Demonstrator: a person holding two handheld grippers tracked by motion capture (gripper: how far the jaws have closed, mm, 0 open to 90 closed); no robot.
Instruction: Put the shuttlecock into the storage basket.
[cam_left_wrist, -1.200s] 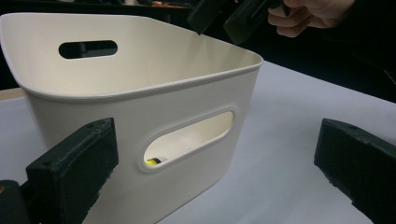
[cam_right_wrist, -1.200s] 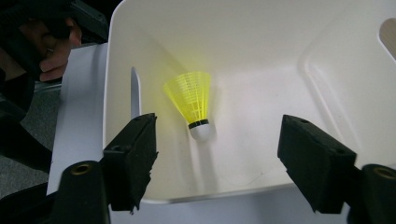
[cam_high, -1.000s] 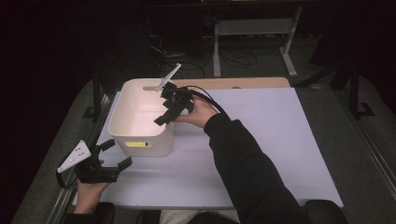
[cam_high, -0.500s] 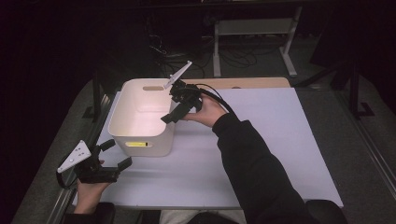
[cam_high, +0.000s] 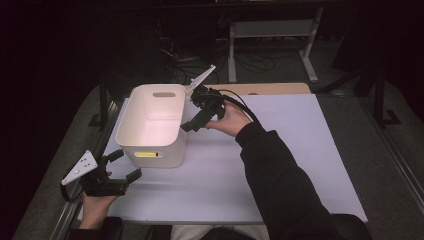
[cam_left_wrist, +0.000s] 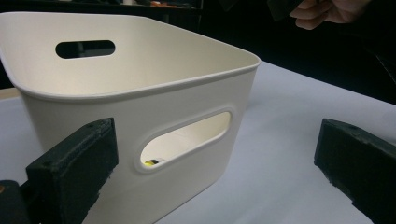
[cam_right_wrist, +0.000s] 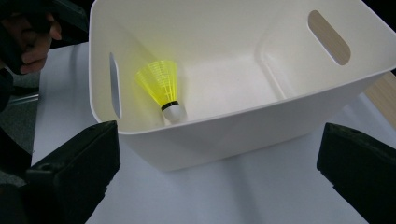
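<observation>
A white bin with handle slots stands on the left part of the white table top. In the right gripper view a yellow shuttlecock lies inside the bin, white cork down against the near wall. A sliver of its yellow shows through the slot in the left gripper view. My right gripper hangs open just beside the bin's right rim, and nothing sits between its jaws. My left gripper rests open, low at the front left corner, pointing at the bin's wall.
A wooden board lies along the table's far edge, with a metal stand and cables on the dark floor behind it. The table's right half is bare. The person's right sleeve crosses the middle.
My right gripper has drawn back to the right, from over the bin's rim to just beside it. The left gripper has stayed where it was.
</observation>
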